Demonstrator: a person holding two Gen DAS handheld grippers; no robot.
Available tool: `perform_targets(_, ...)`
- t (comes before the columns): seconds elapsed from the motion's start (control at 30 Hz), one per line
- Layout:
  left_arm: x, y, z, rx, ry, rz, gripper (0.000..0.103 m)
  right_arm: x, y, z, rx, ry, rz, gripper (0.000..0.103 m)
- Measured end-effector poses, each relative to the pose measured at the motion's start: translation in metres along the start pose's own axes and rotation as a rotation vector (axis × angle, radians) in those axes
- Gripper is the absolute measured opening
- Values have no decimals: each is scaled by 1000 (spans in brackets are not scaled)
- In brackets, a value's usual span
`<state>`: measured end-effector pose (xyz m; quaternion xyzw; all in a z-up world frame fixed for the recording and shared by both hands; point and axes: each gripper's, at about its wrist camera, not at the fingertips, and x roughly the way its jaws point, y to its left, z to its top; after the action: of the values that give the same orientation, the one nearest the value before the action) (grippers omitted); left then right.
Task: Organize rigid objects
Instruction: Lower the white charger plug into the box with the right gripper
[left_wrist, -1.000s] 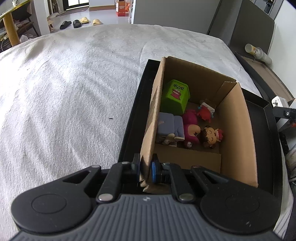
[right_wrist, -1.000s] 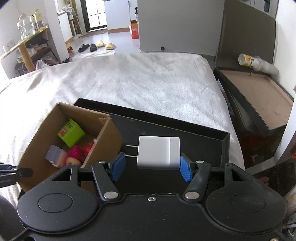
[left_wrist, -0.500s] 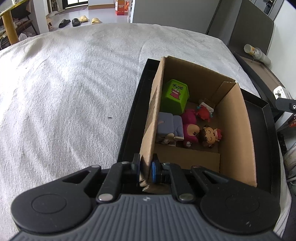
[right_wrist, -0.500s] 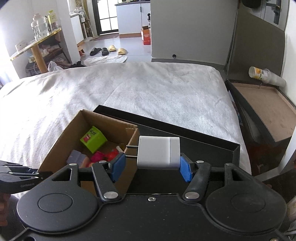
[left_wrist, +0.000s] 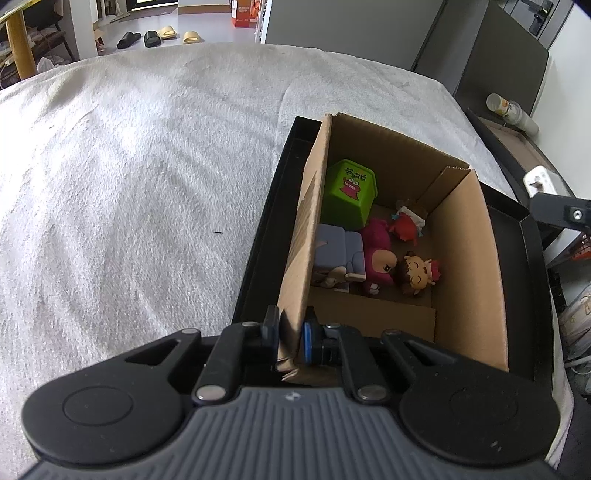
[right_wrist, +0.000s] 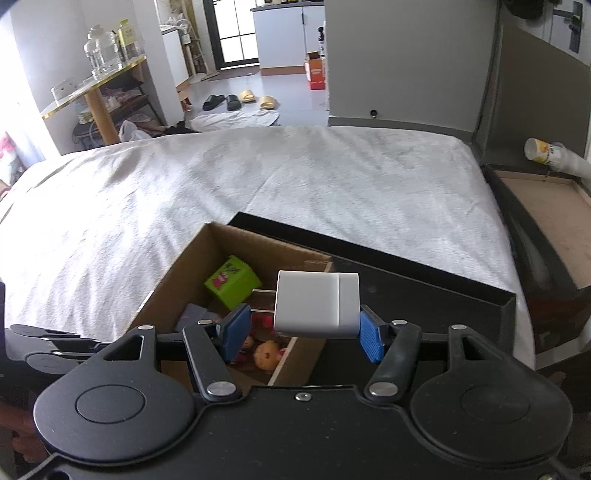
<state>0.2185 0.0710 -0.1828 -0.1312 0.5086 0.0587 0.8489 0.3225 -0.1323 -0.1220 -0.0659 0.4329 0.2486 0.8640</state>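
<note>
Left wrist view looks down along the left gripper (left_wrist: 290, 334), whose two pads are pinched tight on the near corner of the left wall of a cardboard box (left_wrist: 467, 258). That box sits inside a shallow black tray (left_wrist: 264, 236), which lies on a white bedspread (left_wrist: 129, 184). Inside the box, a green cube toy (left_wrist: 349, 194) stands at the far left corner; nearer the camera come a pale purple block figure (left_wrist: 341, 249), a magenta plush-like figure (left_wrist: 376, 245), a small red figure (left_wrist: 406, 223) and a brown-haired doll head (left_wrist: 415, 271), all crowded together on the box floor (several of them touching). At the right edge of this view, the white charger (left_wrist: 541, 181) shows above a dark finger of the other tool.

Right wrist view shows the right gripper (right_wrist: 299, 330) held fairly wide, its blue pads (right_wrist: 371, 338) closed on that white charger (right_wrist: 317, 304), a blocky plug adapter whose two metal prongs point left toward the left pad. The charger hangs in the air over the right wall of the cardboard box (right_wrist: 177, 278), partly above the box opening and partly above the black tray (right_wrist: 424, 291). Below it the green cube toy (right_wrist: 232, 282) and the doll head (right_wrist: 267, 356) are visible in the box. Far back on the floor lie two pairs of slippers (right_wrist: 240, 100), and a paper cup (right_wrist: 554, 157) lies on its side at the right.
</note>
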Motion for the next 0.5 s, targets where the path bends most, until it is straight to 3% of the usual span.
perform_targets(0.3, 0, 5, 0, -9, 0, -24, 12, 13, 29, 1, -8, 35, 51, 60)
perform_targets(0.5, -1, 8, -1, -10, -1, -46, 12, 25, 39, -4, 57, 96, 107, 60)
